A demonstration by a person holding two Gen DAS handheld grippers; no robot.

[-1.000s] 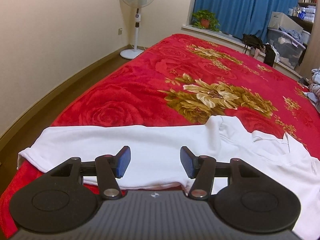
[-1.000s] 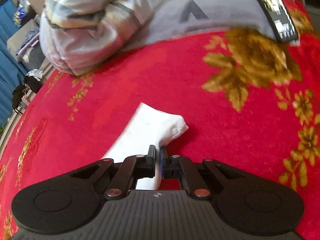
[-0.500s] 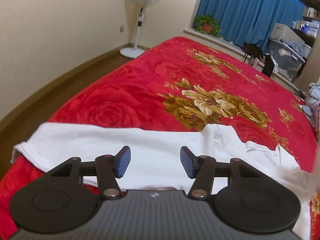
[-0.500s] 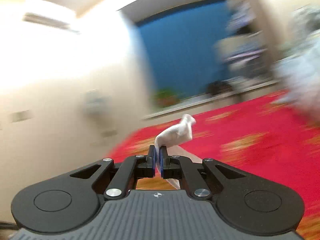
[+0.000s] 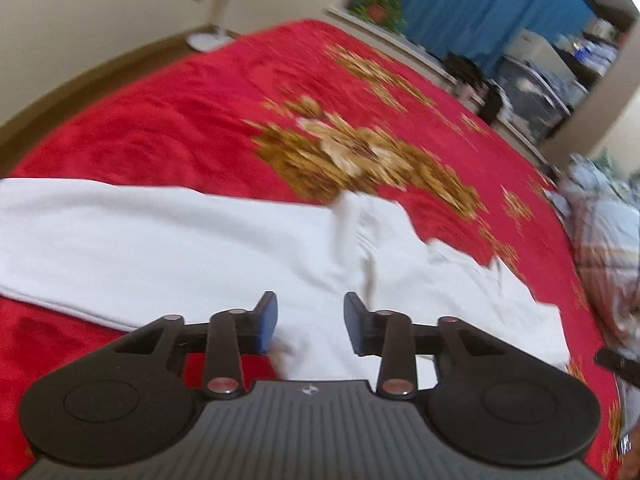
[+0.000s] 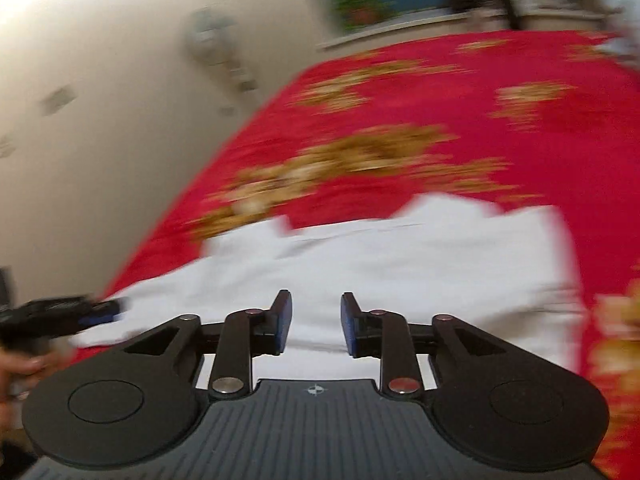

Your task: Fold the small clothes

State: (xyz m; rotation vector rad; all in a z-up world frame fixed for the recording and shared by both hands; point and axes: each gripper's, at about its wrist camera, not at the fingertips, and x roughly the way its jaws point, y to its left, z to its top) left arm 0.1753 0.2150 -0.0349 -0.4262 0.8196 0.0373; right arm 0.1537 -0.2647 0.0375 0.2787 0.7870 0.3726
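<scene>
A white shirt [image 5: 192,248] lies spread across the near part of a red flowered bed cover [image 5: 168,120]. My left gripper [image 5: 310,328] is open and empty, low over the shirt's near edge. In the right wrist view the same white shirt [image 6: 420,264] lies below my right gripper [image 6: 316,322], which is open and empty. The left gripper [image 6: 60,318] shows at the left edge of the right wrist view, by the shirt's left end. Both views are motion-blurred.
A heap of pale clothes [image 5: 604,248] lies at the bed's right side. A fan's base [image 5: 208,40] stands on the floor by the wall. A potted plant [image 5: 378,8], blue curtains and a storage bin [image 5: 532,96] are beyond the bed.
My right gripper swung from the right side of the bed to over the shirt and opened; the white sock it held is gone from its jaws. The left gripper moved lower toward the shirt.
</scene>
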